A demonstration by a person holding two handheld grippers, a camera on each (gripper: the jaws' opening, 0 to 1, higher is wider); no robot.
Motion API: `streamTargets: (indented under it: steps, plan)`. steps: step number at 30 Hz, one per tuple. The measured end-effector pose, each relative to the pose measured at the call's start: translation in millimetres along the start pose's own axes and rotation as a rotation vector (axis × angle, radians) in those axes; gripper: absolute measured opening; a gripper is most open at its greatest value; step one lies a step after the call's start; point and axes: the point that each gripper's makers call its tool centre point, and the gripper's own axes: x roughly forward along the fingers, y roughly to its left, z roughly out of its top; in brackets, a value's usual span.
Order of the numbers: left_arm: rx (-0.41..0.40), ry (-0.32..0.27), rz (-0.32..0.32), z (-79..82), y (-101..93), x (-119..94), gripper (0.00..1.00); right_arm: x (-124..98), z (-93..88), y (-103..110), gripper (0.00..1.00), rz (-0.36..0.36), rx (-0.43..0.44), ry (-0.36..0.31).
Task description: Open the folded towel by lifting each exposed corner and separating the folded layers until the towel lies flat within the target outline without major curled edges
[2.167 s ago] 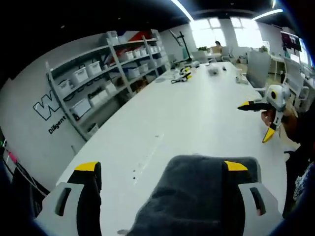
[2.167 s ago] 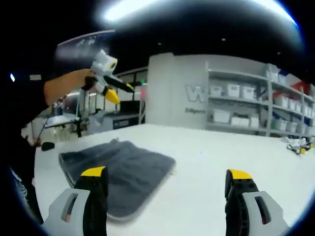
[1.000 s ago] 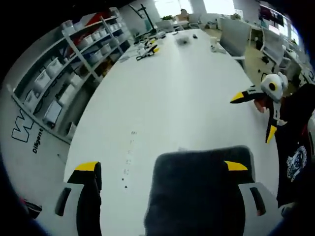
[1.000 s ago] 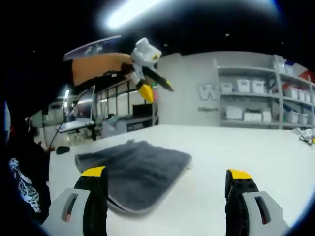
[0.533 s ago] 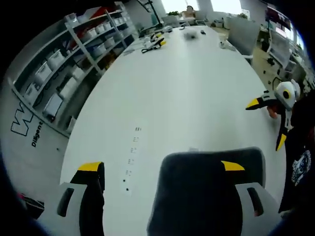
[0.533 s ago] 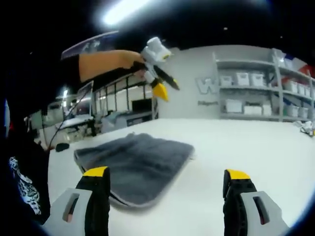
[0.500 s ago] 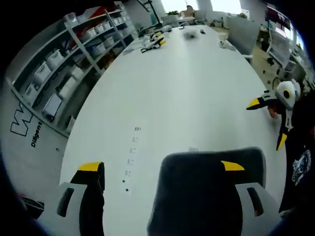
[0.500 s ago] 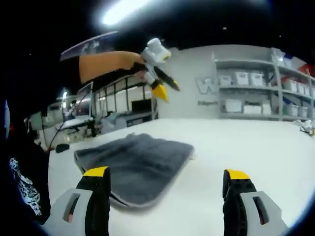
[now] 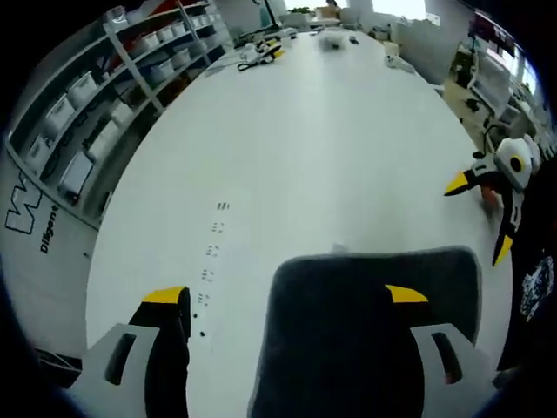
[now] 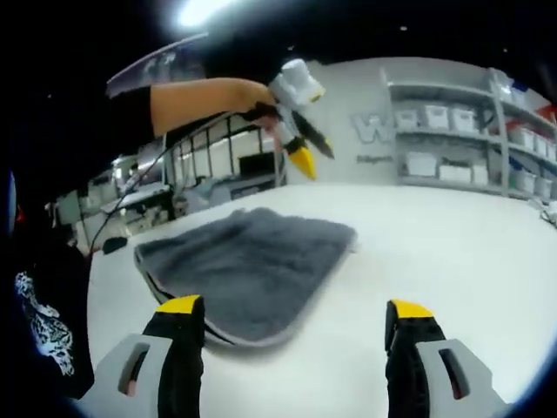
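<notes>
A dark grey folded towel (image 9: 348, 322) lies on the white table (image 9: 331, 148), under my left gripper (image 9: 287, 300), whose yellow-tipped jaws stand wide apart with nothing between them. In the right gripper view the same towel (image 10: 252, 266) lies flat at centre left, with a pale edge along its near side. My right gripper (image 10: 296, 313) is open, low over the table just short of the towel's near edge. The right gripper (image 9: 496, 187) also hangs at the right of the left gripper view, jaws apart. The left gripper (image 10: 300, 117), held by a bare arm, hovers above the towel's far side.
Shelves with white bins (image 9: 96, 96) line the wall beside the table. Small tools and objects (image 9: 261, 52) lie at the table's far end. Several small dark marks (image 9: 213, 248) dot the table left of the towel. Desks and monitors (image 10: 130, 205) stand behind the towel.
Both views have shifted as the hands moved. The left gripper has come further over the towel, looking down more steeply. The right gripper has come closer to the towel's near edge.
</notes>
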Motion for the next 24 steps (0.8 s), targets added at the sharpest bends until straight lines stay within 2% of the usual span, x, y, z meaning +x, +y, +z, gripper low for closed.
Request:
streamTargets:
  steps: [4, 7, 9, 15, 24]
  plan:
    - [-0.019, -0.005, -0.009, 0.5, 3.2, 7.5, 0.85, -0.8, -4.2, 1.0, 0.83, 0.013, 0.007, 0.007]
    - [-0.018, 0.014, -0.017, -1.0, 3.3, 14.4, 0.78, -0.2, -7.4, 4.7, 0.80, 0.030, -0.001, 0.012]
    - [-0.020, 0.018, -0.024, -0.9, 6.3, 17.2, 0.79, 1.4, -10.2, 10.9, 0.79, 0.055, -0.025, 0.020]
    - [0.006, 0.036, -0.033, -0.7, -2.5, 33.6, 0.77, 3.3, -13.1, 23.6, 0.75, 0.092, -0.058, 0.028]
    - [0.006, 0.061, -0.039, -8.3, -2.7, 39.9, 0.76, 1.6, -11.3, 22.2, 0.74, 0.096, -0.043, 0.018]
